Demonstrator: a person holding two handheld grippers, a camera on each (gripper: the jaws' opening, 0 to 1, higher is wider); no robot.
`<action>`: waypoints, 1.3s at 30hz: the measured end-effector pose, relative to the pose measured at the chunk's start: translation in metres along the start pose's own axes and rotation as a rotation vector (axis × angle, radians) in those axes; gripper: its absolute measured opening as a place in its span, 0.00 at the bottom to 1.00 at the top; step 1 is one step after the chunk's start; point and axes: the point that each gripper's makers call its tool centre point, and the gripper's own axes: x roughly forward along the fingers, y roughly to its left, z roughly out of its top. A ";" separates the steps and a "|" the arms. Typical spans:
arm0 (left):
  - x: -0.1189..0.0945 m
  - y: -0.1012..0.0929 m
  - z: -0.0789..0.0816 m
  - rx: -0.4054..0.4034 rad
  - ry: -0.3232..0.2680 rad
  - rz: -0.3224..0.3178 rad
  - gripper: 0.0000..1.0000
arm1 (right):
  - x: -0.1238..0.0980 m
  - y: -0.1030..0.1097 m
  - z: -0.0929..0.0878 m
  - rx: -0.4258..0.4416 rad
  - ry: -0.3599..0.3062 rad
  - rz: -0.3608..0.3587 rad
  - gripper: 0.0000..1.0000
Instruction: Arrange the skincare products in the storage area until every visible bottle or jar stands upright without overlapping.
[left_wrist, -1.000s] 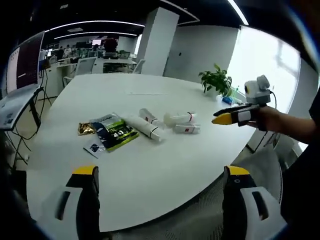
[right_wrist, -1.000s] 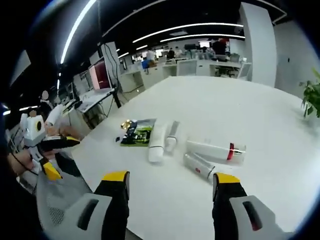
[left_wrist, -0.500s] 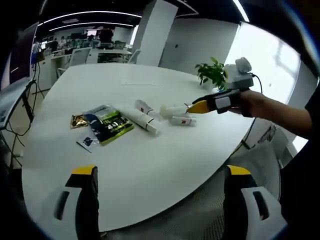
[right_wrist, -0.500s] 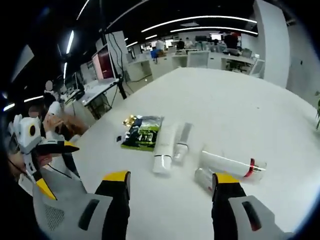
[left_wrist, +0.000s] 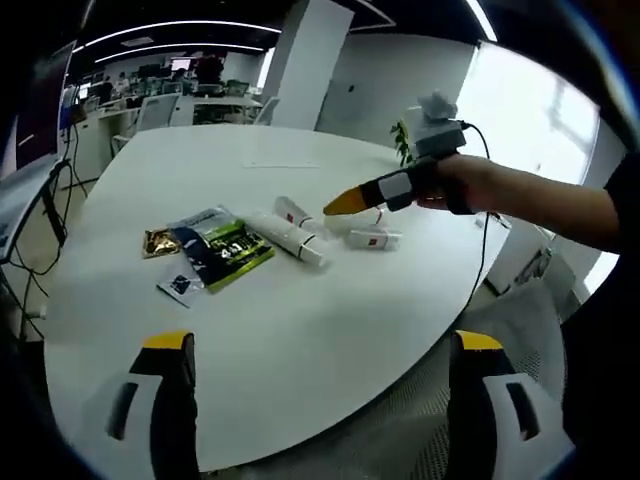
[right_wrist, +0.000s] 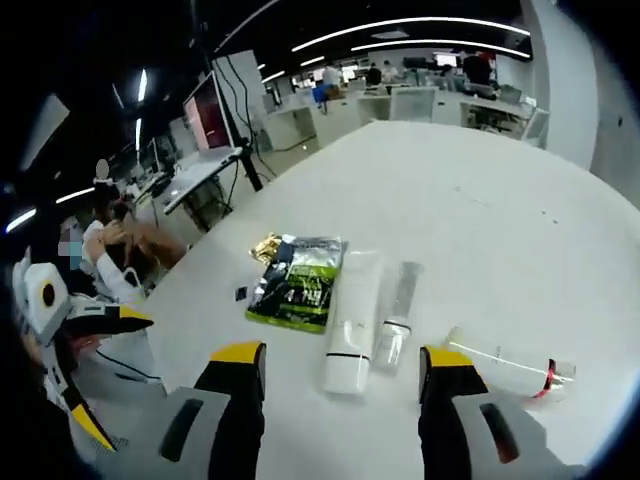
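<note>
Several white skincare products lie on their sides on a round white table (left_wrist: 300, 330). They are a wide white tube (left_wrist: 290, 242) (right_wrist: 352, 320), a slimmer tube (left_wrist: 292, 212) (right_wrist: 395, 312) and a bottle with a red band (left_wrist: 372, 238) (right_wrist: 505, 360). My right gripper (left_wrist: 352, 202) (right_wrist: 342, 355), held by a hand, hovers above the products with its jaws wide apart and nothing between them. The left gripper (left_wrist: 322, 342) (right_wrist: 90, 320) is open over the near table edge, well back from them.
A green sachet (left_wrist: 225, 250) (right_wrist: 298, 282), a gold sachet (left_wrist: 158, 241) (right_wrist: 265, 246) and a small dark sachet (left_wrist: 180, 287) lie left of the tubes. A potted plant (left_wrist: 400, 140) stands at the far edge. Office desks and a seated person (right_wrist: 120, 245) are beyond the table.
My right gripper has moved in over the lying products, and they look closer in its view. The left gripper has stayed about where it was. The products have not moved.
</note>
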 end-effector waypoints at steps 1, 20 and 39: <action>0.000 0.001 0.000 -0.002 -0.001 -0.001 0.99 | 0.007 -0.001 0.001 -0.004 0.009 0.002 0.64; 0.002 -0.008 -0.002 -0.069 0.009 -0.062 0.99 | 0.082 -0.011 0.006 -0.068 0.110 -0.050 0.56; 0.004 -0.007 -0.008 -0.095 0.033 -0.074 0.99 | 0.129 -0.034 0.009 -0.087 0.203 -0.139 0.42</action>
